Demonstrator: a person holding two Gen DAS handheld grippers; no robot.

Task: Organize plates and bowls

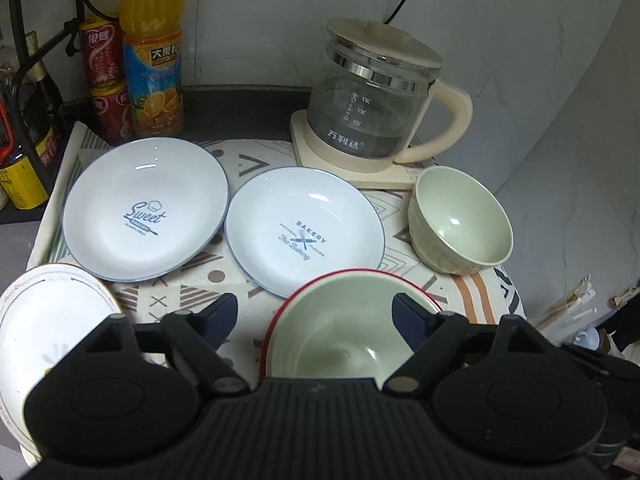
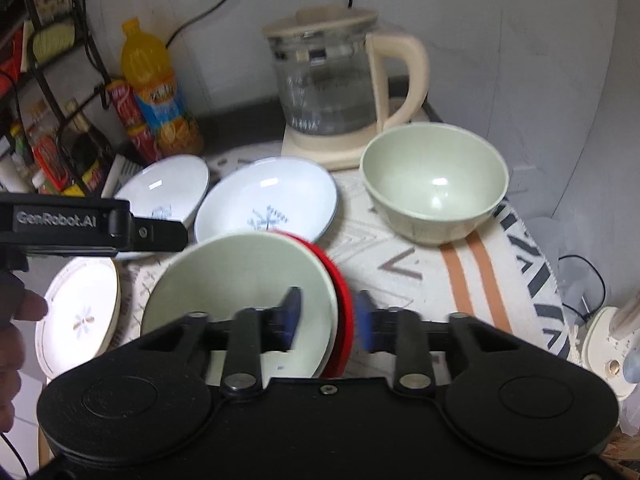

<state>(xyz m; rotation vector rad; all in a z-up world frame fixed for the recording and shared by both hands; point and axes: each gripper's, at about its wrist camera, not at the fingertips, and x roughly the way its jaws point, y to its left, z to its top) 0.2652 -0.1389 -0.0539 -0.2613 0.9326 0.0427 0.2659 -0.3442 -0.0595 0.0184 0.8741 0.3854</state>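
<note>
From my left camera I see the left gripper (image 1: 314, 314) with its fingers (image 1: 224, 312) spread wide, one on each side of the near rim of a green bowl (image 1: 340, 336) and not touching it. That bowl sits nested in a red-rimmed bowl (image 1: 280, 312) at the near edge of the tabletop (image 1: 404, 204), which is covered by a patterned cloth.

My right gripper (image 2: 326, 316) has its fingers partly open, straddling the right-hand rims of the same nested pair: the left blue pad is inside the green bowl (image 2: 240, 280), the right one outside the red-rimmed bowl (image 2: 342, 292). The view is blurred there (motion, I think), and I see a small gap at each pad, so I read no grip.

Behind the pair lie two pale blue plates side by side, the "Sweet" plate (image 1: 146, 208) to the left and the "BAKERY" plate (image 1: 304, 228) beside it, their rims just about touching. A second green bowl (image 1: 460, 220) stands upright, alone, at the right, just in front of a glass kettle (image 1: 372, 96) on its cream base. A white plate with a gold line (image 1: 44, 332) rests at the near left corner. An orange juice bottle (image 1: 152, 52) and red cans (image 1: 106, 80) stand at the back left against the wall.
</note>
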